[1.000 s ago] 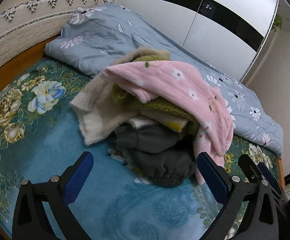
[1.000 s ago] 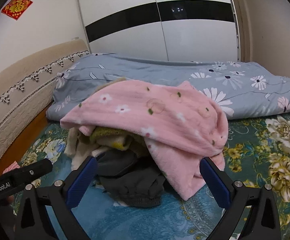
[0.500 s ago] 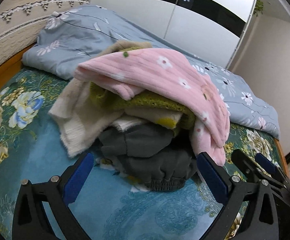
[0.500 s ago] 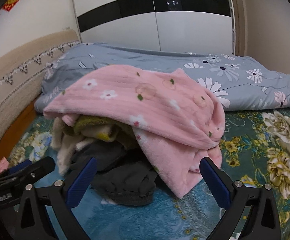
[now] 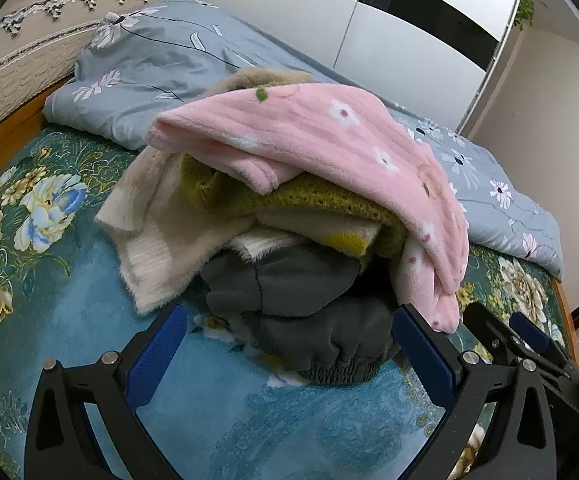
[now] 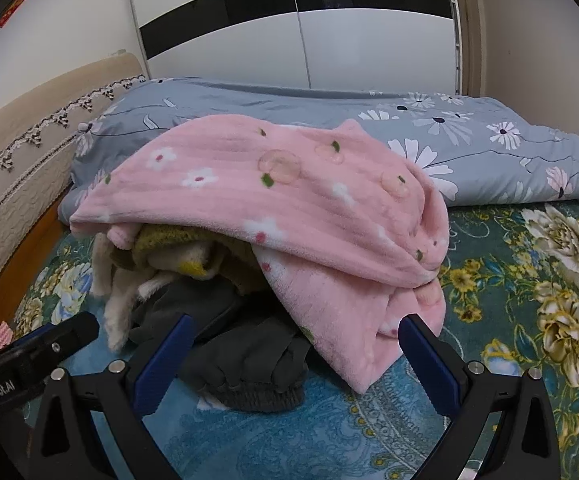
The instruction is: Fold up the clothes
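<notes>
A heap of clothes lies on the bed. On top is a pink flowered fleece garment (image 5: 329, 140) (image 6: 289, 208). Under it are an olive-green knit (image 5: 289, 200), a cream fluffy sweater (image 5: 157, 240) and, at the bottom front, a dark grey garment with an elastic cuff (image 5: 309, 320) (image 6: 245, 360). My left gripper (image 5: 289, 352) stands open just in front of the grey garment, its blue pads either side, holding nothing. My right gripper (image 6: 293, 360) is open too, low before the heap, with the grey cuff and the pink hem between its fingers but not gripped.
The heap rests on a teal flowered bedspread (image 5: 49, 280) (image 6: 529, 280). A grey-blue flowered quilt (image 5: 169, 60) (image 6: 469, 140) lies folded behind. A padded headboard (image 6: 17, 160) is at left, a white and black wardrobe (image 6: 329, 32) behind. The other gripper shows at each view's edge.
Both grippers have moved closer to the heap, which now fills more of each view. Both stay open.
</notes>
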Tool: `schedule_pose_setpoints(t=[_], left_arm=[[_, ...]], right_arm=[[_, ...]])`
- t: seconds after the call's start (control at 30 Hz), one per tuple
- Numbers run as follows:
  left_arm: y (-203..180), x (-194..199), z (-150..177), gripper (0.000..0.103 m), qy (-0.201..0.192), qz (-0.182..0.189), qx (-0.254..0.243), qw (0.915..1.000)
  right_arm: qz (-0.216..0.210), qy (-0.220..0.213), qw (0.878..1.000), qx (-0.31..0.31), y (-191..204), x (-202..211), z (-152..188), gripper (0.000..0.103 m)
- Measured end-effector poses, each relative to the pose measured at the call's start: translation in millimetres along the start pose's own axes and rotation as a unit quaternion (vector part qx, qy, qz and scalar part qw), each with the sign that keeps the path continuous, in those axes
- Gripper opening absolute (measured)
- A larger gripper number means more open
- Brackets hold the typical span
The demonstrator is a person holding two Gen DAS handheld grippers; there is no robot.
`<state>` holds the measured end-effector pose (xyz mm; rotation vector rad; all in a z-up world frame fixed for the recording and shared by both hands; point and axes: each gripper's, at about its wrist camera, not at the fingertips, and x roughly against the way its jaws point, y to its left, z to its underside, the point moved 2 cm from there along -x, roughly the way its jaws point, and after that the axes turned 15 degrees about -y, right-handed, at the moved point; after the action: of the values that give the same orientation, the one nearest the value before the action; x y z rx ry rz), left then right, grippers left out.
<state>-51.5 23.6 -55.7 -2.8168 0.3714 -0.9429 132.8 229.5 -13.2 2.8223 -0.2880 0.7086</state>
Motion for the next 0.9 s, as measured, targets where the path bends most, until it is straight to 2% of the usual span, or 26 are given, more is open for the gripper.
schedule_pose_setpoints(t=[0.3,0.9], left_arm=[[-14.7,7.3,-8.7,0.103,-0.010,-0.006,-0.017,0.9998],[-29.9,20.4,-5.8,0.103,-0.003,0.000,-0.033,0.9995]], right_arm=[[0.003,0.002,1.000,0.012,2.0,7.2,-10.1,0.103],[0.004,0.016,1.000,-0.011,-10.3,21.0,-9.0,0.103]])
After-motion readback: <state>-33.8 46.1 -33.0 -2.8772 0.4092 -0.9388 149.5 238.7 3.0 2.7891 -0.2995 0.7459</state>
